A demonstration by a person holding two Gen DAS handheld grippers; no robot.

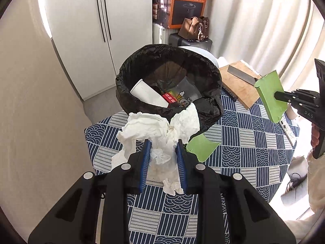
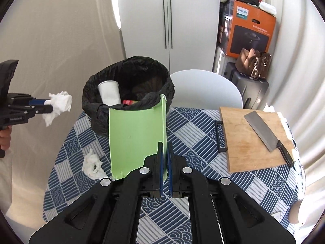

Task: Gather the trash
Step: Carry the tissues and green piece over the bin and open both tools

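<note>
The left gripper (image 1: 163, 148) clamps a crumpled white tissue (image 1: 162, 130) just short of the black-lined bin (image 1: 168, 77), which stands dead ahead on the patterned tabletop (image 1: 243, 142). The right gripper (image 2: 165, 148), closed on a green card piece (image 2: 136, 138), hangs farther off. A second green piece (image 1: 201, 147) and another tissue wad (image 2: 92, 165) lie loose; beyond, a cleaver (image 2: 262, 130) rests on its cutting board (image 2: 243, 142).

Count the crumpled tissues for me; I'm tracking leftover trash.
2. One tissue is clamped in the left gripper; a second tissue lies on the tablecloth near the bin. More may be hidden inside the bin.
</note>
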